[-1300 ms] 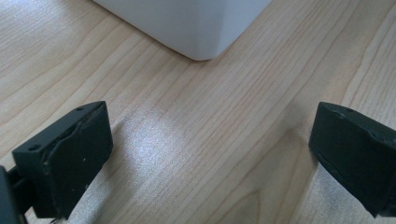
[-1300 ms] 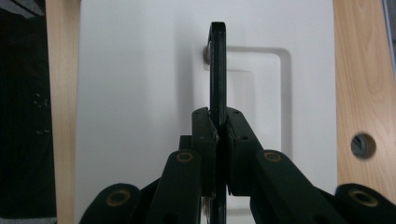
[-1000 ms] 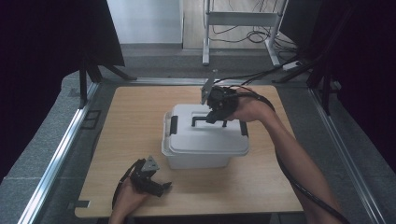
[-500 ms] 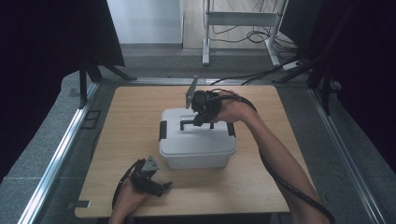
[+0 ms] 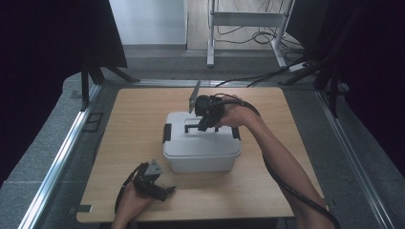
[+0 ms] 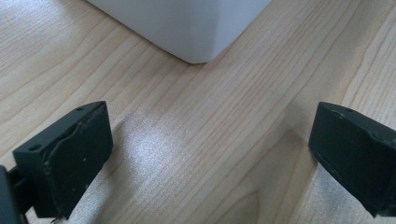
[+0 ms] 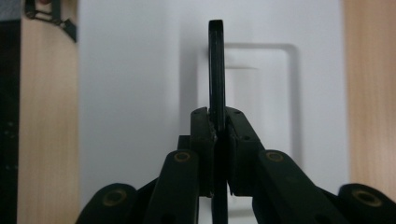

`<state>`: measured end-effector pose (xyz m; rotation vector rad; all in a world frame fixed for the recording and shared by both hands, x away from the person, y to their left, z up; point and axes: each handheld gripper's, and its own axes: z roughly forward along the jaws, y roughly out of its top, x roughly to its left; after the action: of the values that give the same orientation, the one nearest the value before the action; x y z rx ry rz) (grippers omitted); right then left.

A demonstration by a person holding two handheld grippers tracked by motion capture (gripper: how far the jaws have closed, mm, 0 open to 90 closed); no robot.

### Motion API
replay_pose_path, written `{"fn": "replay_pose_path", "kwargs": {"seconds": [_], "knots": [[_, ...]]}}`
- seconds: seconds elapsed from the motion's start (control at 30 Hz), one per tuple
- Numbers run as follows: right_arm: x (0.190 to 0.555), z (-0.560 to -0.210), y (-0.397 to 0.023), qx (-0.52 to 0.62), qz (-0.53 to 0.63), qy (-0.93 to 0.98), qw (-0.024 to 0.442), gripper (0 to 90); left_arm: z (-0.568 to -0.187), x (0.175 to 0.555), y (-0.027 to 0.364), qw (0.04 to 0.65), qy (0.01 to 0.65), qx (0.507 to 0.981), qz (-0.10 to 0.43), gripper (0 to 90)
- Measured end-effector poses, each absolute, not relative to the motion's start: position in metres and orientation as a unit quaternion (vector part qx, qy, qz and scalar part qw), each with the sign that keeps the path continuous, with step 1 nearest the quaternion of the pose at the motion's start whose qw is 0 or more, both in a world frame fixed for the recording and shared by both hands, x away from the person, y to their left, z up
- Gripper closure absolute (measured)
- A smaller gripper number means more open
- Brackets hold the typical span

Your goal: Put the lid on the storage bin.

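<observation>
**Right gripper clamped on box handle; left gripper idle at near edge**

Near edge, left of centre: the left gripper (image 5: 154, 183) lies on the wooden table (image 5: 133, 119), held by a hand whose forearm is cut off by the bottom of the high view. In the left gripper view its two black jaws stand wide apart with bare wood between them and nothing gripped. Only the jaw tips are in that view; the right one is cut by the frame edge. Beyond them sits one rounded lower corner of the white box (image 6: 187, 28), close to the jaws but apart from them; the rest of the box runs off the top.

Centre of table: the white box (image 5: 200, 145) stands upright with its lid on. A dark latch (image 5: 166, 133) is visible on its left end. The right-end latch is largely hidden behind the right forearm and cannot be made out properly.

Far side of the box top: the right gripper (image 5: 206, 120) reaches in from the right, over the lid. In the right gripper view its jaws are closed on the black handle (image 7: 216, 70), which stands up on edge between the pads, above a recessed rectangle in the lid. The handle's lower part is hidden behind the jaws. In the high view the handle (image 5: 192, 127) is partly masked by the gripper body.

Far ground: a metal frame and loose cables on the floor, dim, details indistinct.
</observation>
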<state>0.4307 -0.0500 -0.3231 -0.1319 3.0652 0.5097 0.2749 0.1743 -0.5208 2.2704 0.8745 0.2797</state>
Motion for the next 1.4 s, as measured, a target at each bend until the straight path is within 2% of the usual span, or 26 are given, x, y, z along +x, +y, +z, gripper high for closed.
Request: {"fn": "replay_pose_path", "kwargs": {"seconds": [0.07, 0.1, 0.13, 0.27, 0.4, 0.6, 0.83, 1.07, 1.23, 1.4], "knots": [[0.429, -0.324, -0.051, -0.041, 0.167, 0.985, 0.017, 80.0, -0.521, 0.275, 0.174, 0.339, 0.336, 0.872, 0.108, 0.0], [0.428, -0.323, -0.052, -0.040, 0.169, 0.985, 0.021, 75.2, -0.521, 0.275, 0.174, 0.339, 0.336, 0.872, 0.108, 0.0], [0.428, -0.323, -0.054, -0.037, 0.174, 0.984, 0.022, 66.2, -0.521, 0.275, 0.174, 0.339, 0.336, 0.872, 0.108, 0.0], [0.426, -0.318, -0.063, -0.026, 0.196, 0.980, 0.034, 46.7, -0.521, 0.275, 0.174, 0.339, 0.337, 0.872, 0.109, 0.0], [0.422, -0.311, -0.078, 0.003, 0.214, 0.975, 0.056, 35.1, -0.521, 0.275, 0.174, 0.339, 0.337, 0.872, 0.109, 0.0], [0.417, -0.306, -0.106, 0.042, 0.245, 0.966, 0.078, 23.5, -0.521, 0.275, 0.174, 0.339, 0.337, 0.872, 0.108, 0.0], [0.411, -0.307, -0.149, 0.107, 0.275, 0.951, 0.094, 13.8, -0.521, 0.274, 0.174, 0.339, 0.338, 0.871, 0.110, 0.0], [0.396, -0.318, -0.196, 0.162, 0.316, 0.927, 0.115, 12.9, -0.521, 0.274, 0.174, 0.339, 0.340, 0.870, 0.110, 0.0], [0.383, -0.338, -0.226, 0.202, 0.341, 0.910, 0.125, 12.7, -0.521, 0.274, 0.174, 0.339, 0.340, 0.870, 0.110, 0.0], [0.370, -0.378, -0.254, 0.239, 0.348, 0.897, 0.132, 12.7, -0.521, 0.274, 0.174, 0.339, 0.341, 0.870, 0.111, 0.0]]}}
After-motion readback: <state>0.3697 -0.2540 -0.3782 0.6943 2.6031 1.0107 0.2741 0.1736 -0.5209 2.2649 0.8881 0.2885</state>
